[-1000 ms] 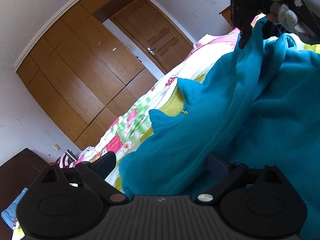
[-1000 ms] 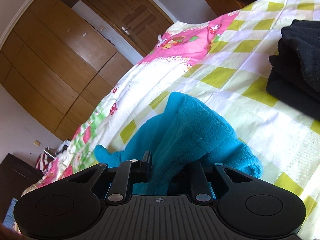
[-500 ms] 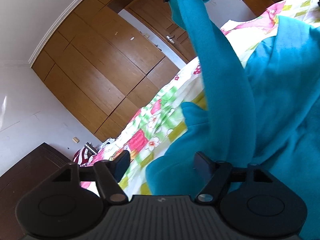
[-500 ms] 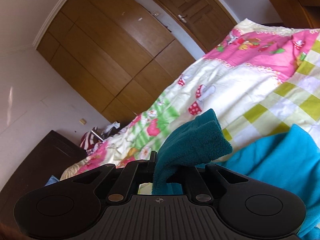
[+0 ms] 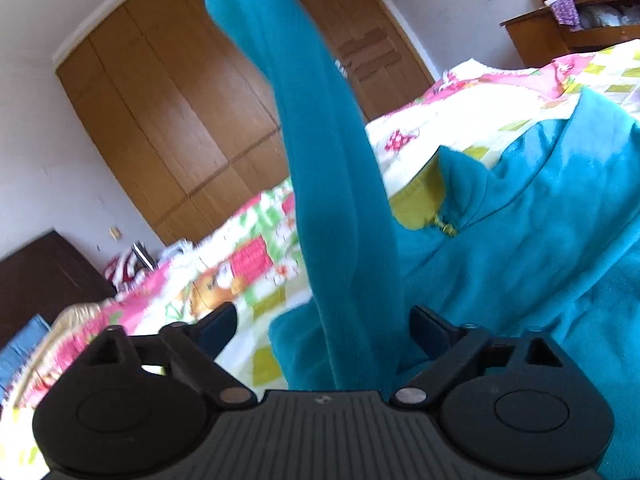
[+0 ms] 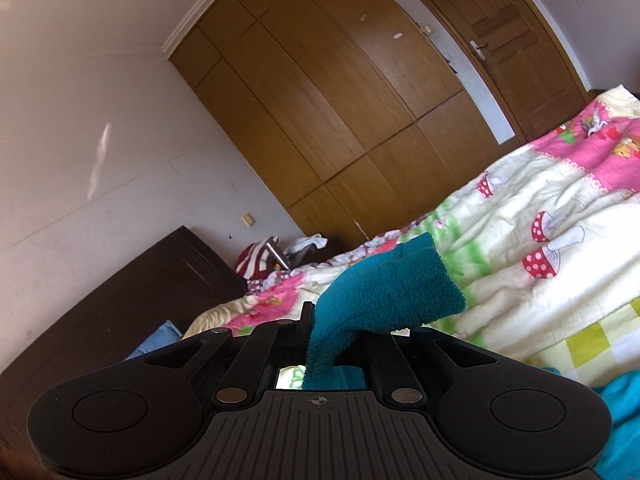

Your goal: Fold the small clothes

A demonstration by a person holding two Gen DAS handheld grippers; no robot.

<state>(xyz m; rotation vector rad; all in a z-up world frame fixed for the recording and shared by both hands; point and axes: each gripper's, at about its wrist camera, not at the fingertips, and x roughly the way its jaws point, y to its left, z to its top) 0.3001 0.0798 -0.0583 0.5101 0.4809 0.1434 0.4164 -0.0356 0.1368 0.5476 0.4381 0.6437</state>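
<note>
Left wrist view: the left gripper (image 5: 322, 330) has its fingers (image 5: 218, 326) spread wide, having just been opening further; a stretched sleeve of the teal fleece garment (image 5: 520, 240) passes between them without being pressed. The sleeve runs from lower centre to the top edge of the frame. The garment body lies at right on the patchwork cartoon-print quilt (image 5: 248, 264) of the bed. A brown wooden wardrobe (image 5: 180, 120) fills the upper left.

Right wrist view: the right gripper (image 6: 344, 330) has its fingers drawn narrow, clamping the teal sleeve end at lower centre. The cuff projects beyond the fingers, above the quilt at right.
</note>
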